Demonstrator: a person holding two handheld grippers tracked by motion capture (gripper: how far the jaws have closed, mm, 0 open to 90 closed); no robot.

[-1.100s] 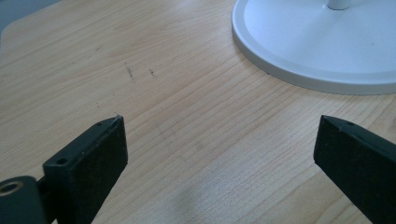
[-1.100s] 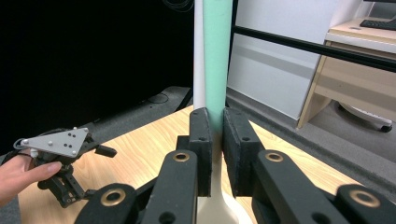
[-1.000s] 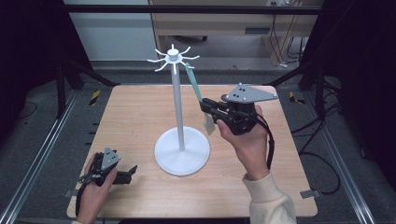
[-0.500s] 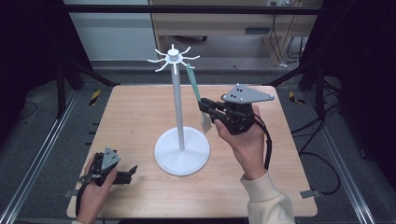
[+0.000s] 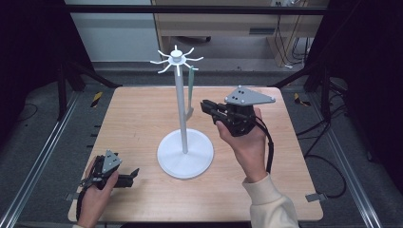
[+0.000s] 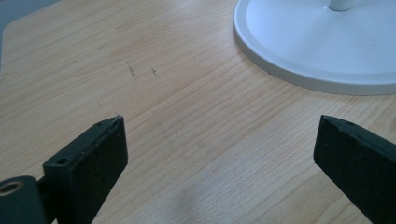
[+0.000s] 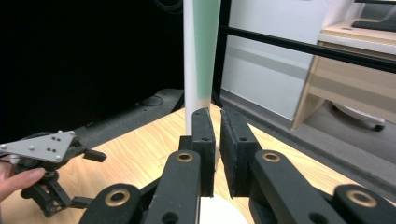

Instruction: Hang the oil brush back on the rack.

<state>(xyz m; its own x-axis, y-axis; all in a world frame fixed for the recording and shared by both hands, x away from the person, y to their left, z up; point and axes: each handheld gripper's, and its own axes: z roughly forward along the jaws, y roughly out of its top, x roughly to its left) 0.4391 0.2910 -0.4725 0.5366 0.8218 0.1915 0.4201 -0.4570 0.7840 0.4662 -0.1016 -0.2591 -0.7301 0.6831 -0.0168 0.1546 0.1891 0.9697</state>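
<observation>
A white stand (image 5: 185, 154) with a tall pole and a ring of hooks at the top stands mid-table. A long pale green utensil (image 5: 191, 88) hangs straight down from one hook beside the pole. My right gripper (image 5: 203, 105) is held in the air just right of the utensil's lower end, apart from it. In the right gripper view its jaws (image 7: 218, 114) are nearly together with nothing between them, and the green utensil (image 7: 205, 46) hangs beyond the tips. My left gripper (image 5: 135, 173) rests on the table at the front left, open (image 6: 219, 144), pointing at the stand's base (image 6: 327, 46).
The wooden table (image 5: 133, 109) has bare surface on both sides of the stand. Black frame rails run along its left and right edges. A wooden desk and cables lie beyond the far edge.
The green utensil slanted toward my right gripper's tips before; now it hangs straight. The right gripper has drawn back a little to the right. The left gripper has not moved.
</observation>
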